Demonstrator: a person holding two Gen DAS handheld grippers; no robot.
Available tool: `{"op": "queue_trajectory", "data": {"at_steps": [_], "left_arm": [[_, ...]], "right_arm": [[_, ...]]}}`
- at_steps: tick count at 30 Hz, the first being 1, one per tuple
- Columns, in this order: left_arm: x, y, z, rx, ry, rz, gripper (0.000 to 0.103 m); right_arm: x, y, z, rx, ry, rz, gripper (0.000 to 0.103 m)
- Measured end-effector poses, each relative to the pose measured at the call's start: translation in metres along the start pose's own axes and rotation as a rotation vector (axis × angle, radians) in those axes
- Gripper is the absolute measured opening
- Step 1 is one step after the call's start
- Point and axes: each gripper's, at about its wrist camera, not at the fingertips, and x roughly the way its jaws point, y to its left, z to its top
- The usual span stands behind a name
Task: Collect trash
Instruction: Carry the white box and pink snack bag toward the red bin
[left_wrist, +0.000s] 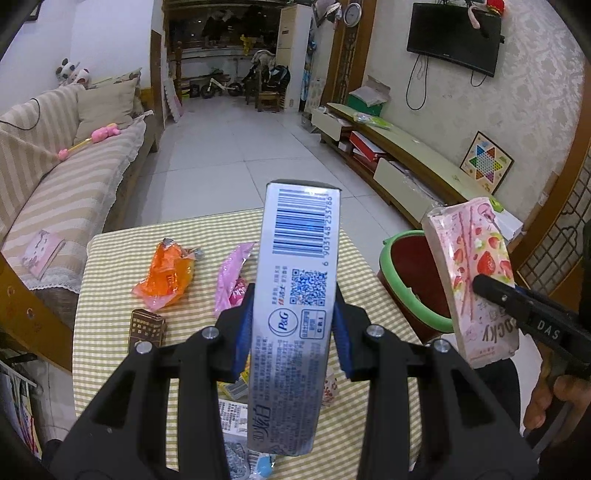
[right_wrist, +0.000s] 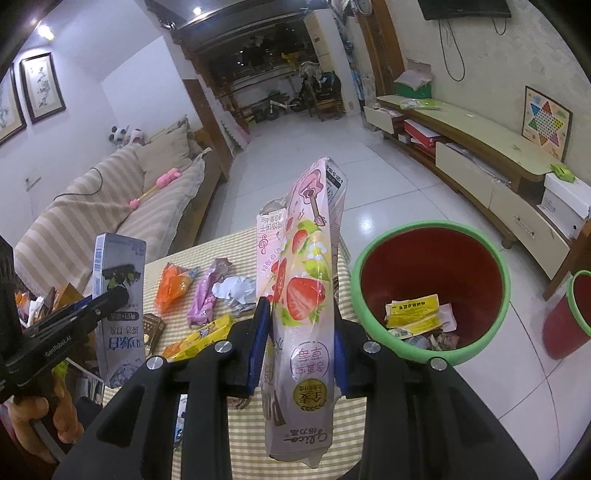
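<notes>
In the left wrist view, my left tool (left_wrist: 293, 317) is clamping the silver toothpaste box (left_wrist: 295, 295), whose long axis is pointing forward along the fingers, above the checked tabletop (left_wrist: 107, 266). The red bin (left_wrist: 406, 273) is lying to the right, beyond the tabletop edge, so this arm is the farther one.

In the right wrist view, my right tool (right_wrist: 300, 343) is gripping the pink strawberry biscuit box (right_wrist: 303, 295), standing almost upright. The bin (right_wrist: 430, 280) is just to its right and lower, already holding some wrappers, so I am judging that the right hand should drop first.
</notes>
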Motion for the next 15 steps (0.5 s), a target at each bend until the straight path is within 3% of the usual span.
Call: {"op": "queue_trajectory", "data": {"at_steps": [15], "left_arm": [[0.016,0.003,-0.013,0.002,0.060,0.003,0.036]], "right_arm": [[0.010,-0.003,-0.005,0.034,0.033,0.000,0.030]]}}
